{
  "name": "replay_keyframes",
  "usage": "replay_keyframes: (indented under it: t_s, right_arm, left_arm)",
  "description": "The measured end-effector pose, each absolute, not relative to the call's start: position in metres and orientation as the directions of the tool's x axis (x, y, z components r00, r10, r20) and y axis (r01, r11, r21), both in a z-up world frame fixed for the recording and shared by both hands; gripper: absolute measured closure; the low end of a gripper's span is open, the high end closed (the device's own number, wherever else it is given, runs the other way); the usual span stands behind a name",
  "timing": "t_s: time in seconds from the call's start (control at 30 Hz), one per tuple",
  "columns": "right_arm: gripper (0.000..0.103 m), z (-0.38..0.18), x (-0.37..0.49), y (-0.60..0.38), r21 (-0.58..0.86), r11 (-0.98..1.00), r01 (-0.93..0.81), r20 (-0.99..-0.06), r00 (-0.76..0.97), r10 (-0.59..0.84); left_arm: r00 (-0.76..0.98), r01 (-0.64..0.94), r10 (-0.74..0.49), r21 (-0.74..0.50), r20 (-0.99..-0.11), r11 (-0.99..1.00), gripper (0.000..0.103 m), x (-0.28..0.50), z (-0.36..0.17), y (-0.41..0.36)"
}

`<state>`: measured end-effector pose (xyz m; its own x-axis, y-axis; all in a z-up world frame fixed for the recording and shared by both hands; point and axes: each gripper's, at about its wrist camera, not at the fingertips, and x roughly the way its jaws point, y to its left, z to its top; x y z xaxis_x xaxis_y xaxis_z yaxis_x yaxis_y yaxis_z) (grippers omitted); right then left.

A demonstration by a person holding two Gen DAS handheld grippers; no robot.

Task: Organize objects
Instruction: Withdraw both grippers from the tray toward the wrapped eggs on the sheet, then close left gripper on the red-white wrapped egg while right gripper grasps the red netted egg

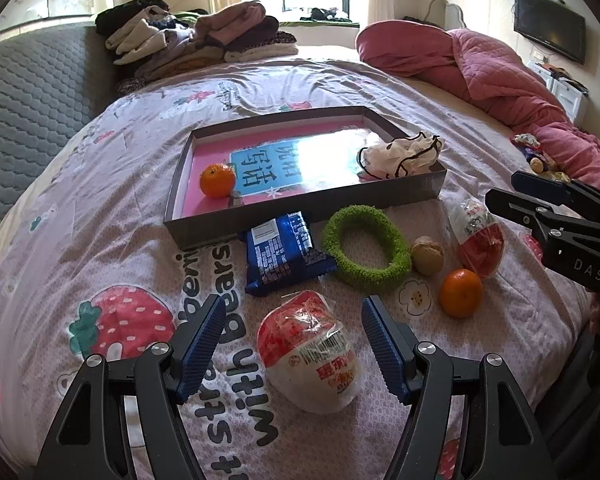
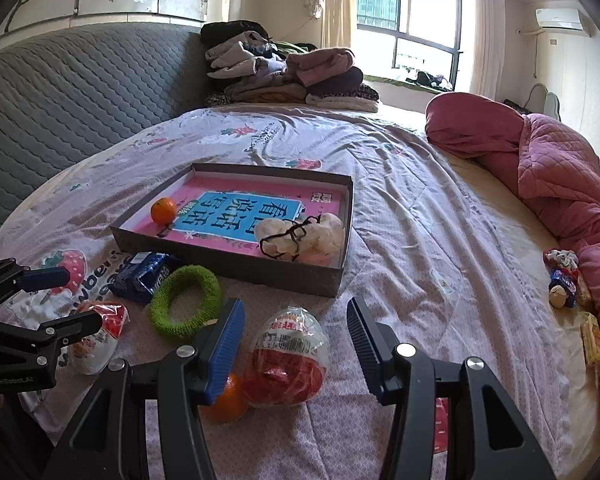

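A shallow grey box with a pink lining lies on the bed and holds an orange and a white cloth bag. In front of it lie a blue snack pack, a green ring, a walnut, a second orange and two red-and-white egg-shaped packets. My left gripper is open around one packet. My right gripper is open around the other.
A pink quilt is bunched at the right, with small snacks beside it. Folded clothes are piled at the far end against a grey padded headboard.
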<state>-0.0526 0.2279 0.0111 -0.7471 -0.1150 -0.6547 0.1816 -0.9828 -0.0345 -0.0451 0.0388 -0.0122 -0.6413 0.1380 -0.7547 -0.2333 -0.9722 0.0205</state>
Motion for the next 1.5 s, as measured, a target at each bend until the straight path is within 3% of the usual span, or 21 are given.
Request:
replay_keyframes:
  t_s: [0.33,1.5]
  right_arm:
    - [0.05,-0.009,-0.059,0.227,-0.038,-0.982,0.183,-0.717,-0.69,-0.101]
    - [0.05,-0.038,-0.074,0.227,0.062,-0.982,0.18,-0.744,-0.647,-0.166]
  left_arm:
    - [-0.627,-0.22,0.12,0.027,-0.77,-0.975,0.031,-0.045,-0.023,0.042]
    - [-0.579,-0.122,0.122,-0.062,-0.806,-0.991,0.031,-0.064,-0.058,0.025]
